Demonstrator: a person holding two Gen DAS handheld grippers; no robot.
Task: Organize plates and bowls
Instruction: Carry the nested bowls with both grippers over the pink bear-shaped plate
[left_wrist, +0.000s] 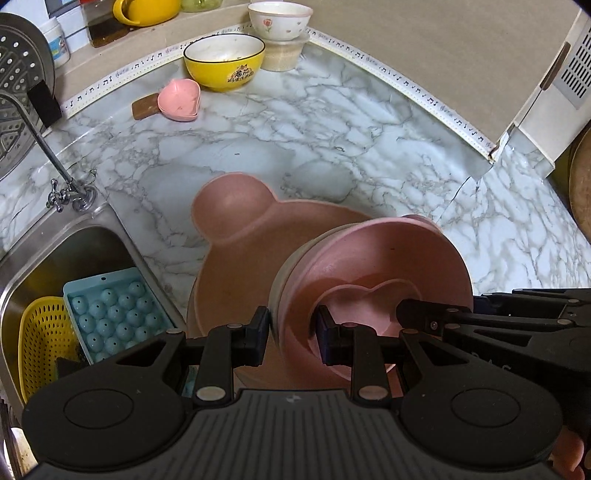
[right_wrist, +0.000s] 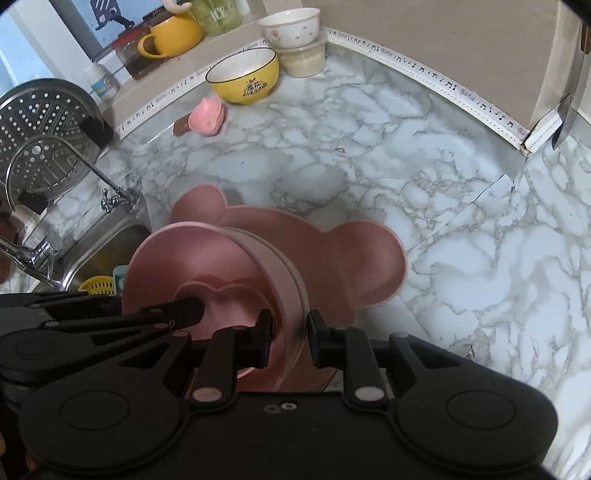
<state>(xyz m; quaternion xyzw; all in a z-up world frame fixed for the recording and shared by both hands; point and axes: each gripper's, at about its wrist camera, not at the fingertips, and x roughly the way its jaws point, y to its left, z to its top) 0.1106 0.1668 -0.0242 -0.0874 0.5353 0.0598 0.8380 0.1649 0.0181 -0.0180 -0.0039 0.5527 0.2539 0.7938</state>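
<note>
Both grippers, left (left_wrist: 291, 334) and right (right_wrist: 289, 339), have fingers closed on opposite rims of the pink bowl (left_wrist: 373, 280), held above the bear-shaped plate (right_wrist: 314, 251) on the counter (right_wrist: 461, 221); it likely wants level lowering, centred, released together.

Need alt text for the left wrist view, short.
Both grippers, left gripper and right gripper, clamp opposite rims of a pink bowl with a heart-shaped base, held above a pink bear-shaped plate on the marble counter. A yellow bowl stands at the back; the sink is at left.
</note>
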